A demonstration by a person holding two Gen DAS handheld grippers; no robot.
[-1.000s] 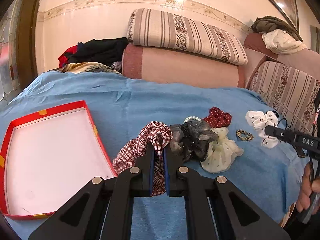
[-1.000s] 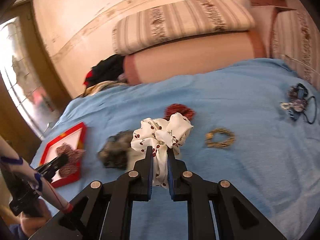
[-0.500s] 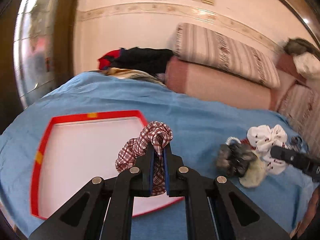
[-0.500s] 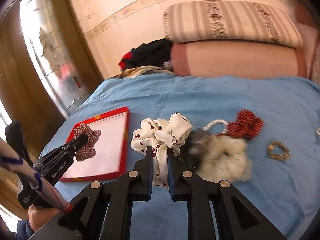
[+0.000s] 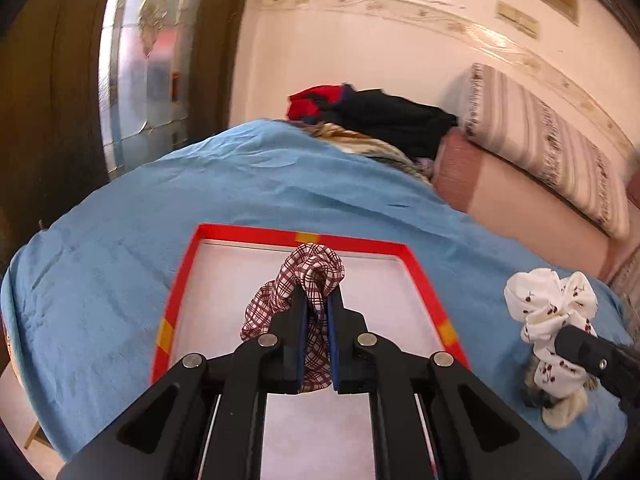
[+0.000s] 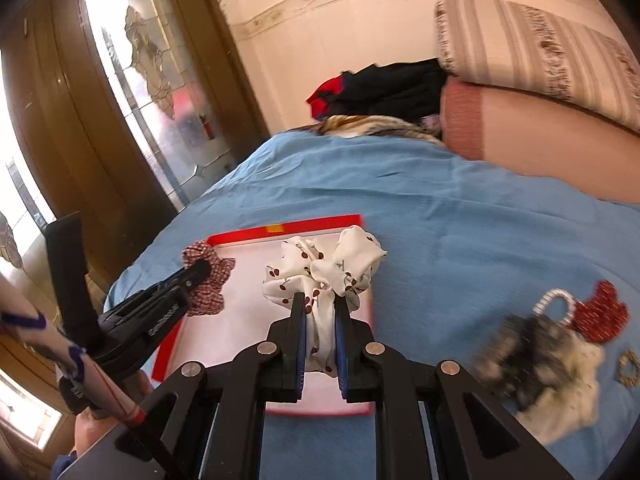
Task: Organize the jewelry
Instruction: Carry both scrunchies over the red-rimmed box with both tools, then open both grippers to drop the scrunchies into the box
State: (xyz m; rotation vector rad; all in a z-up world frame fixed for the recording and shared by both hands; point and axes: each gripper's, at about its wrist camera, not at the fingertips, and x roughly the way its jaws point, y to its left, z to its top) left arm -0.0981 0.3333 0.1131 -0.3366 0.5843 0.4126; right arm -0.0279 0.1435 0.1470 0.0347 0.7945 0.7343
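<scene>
My left gripper (image 5: 317,300) is shut on a red-and-white checked scrunchie (image 5: 308,280) and holds it above the red-rimmed white tray (image 5: 224,292). My right gripper (image 6: 320,304) is shut on a white cherry-print scrunchie (image 6: 324,268), over the tray's right side (image 6: 248,308). In the left wrist view the cherry scrunchie (image 5: 548,312) and right gripper show at the right. In the right wrist view the checked scrunchie (image 6: 208,280) and left gripper show at the left.
The tray lies on a blue bedspread (image 6: 440,220). A grey and a cream scrunchie (image 6: 536,364), a red scrunchie (image 6: 600,312), a pearl bracelet (image 6: 556,304) and a gold bracelet (image 6: 628,368) lie at the right. Cushions (image 5: 540,152) and clothes (image 5: 380,116) lie at the back.
Both grippers have swung left from the pile of scrunchies to over the tray, each still holding its scrunchie.
</scene>
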